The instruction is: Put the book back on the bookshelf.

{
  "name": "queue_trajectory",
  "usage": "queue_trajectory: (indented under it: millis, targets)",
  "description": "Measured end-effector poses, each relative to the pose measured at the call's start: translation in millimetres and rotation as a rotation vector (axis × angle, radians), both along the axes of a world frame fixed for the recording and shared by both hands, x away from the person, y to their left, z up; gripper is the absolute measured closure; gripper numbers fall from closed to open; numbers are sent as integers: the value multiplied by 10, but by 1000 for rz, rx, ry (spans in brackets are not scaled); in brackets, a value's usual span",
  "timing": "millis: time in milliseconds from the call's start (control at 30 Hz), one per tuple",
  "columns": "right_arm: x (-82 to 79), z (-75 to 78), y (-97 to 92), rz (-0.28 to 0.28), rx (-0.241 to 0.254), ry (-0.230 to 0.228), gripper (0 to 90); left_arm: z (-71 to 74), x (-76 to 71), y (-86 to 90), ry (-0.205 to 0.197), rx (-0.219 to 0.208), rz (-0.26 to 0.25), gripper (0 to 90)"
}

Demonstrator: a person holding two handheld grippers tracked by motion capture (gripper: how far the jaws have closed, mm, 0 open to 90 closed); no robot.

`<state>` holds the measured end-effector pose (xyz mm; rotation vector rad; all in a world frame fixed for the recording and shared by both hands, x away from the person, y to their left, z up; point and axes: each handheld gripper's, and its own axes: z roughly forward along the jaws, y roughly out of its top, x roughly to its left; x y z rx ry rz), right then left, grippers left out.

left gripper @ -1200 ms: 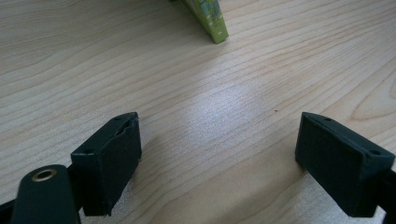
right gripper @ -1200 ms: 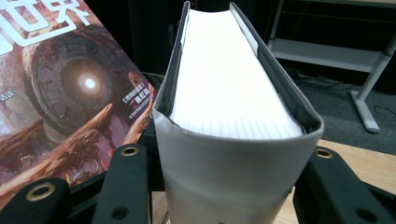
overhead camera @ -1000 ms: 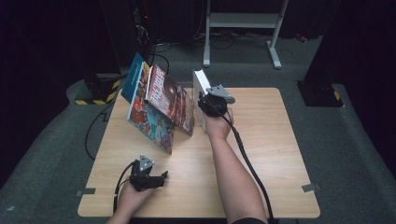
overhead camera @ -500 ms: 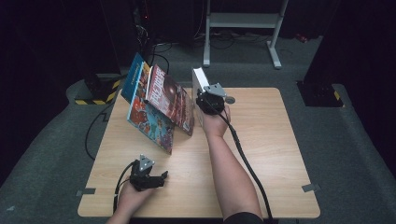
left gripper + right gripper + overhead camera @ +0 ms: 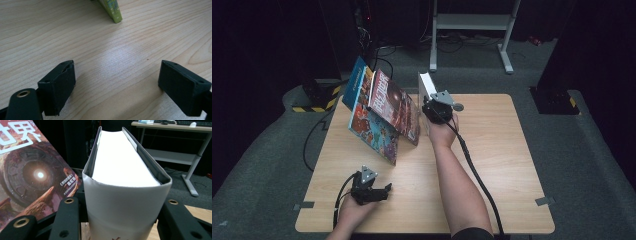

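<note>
My right gripper (image 5: 432, 107) is shut on a thick white-covered book (image 5: 426, 88), which stands upright on the table's far side. In the right gripper view the book (image 5: 125, 182) sits spine-first between both jaws, its pale page block facing up. Just left of it several books lean on one another: a dark red-brown cover (image 5: 394, 105) (image 5: 32, 175), a colourful comic-style one (image 5: 374, 131) and a blue one (image 5: 355, 81). My left gripper (image 5: 383, 190) (image 5: 120, 82) rests open near the front left of the wooden table (image 5: 497, 165), with bare wood between its jaws. A green book corner (image 5: 113, 10) lies ahead of it.
Behind the table stand a white metal desk frame (image 5: 472, 25) and loose cables on the grey floor. A black and yellow striped block (image 5: 316, 102) sits off the far left corner. A dark stand base (image 5: 552, 100) is at the right.
</note>
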<state>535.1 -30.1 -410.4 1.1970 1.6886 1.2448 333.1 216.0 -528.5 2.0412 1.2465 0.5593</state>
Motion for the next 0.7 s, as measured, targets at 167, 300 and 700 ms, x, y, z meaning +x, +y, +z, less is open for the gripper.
queue_trajectory:
  millis: [167,300,700]
  targets:
    - [5,6,-17,1,4,11,526,-1,0,-1,-1,0,1,144]
    - [5,17,-28,10,7,24,511,-1,0,0,-1,0,0,144]
    - [22,48,-56,25,6,35,455,-3,-1,-3,-2,-3,2,144]
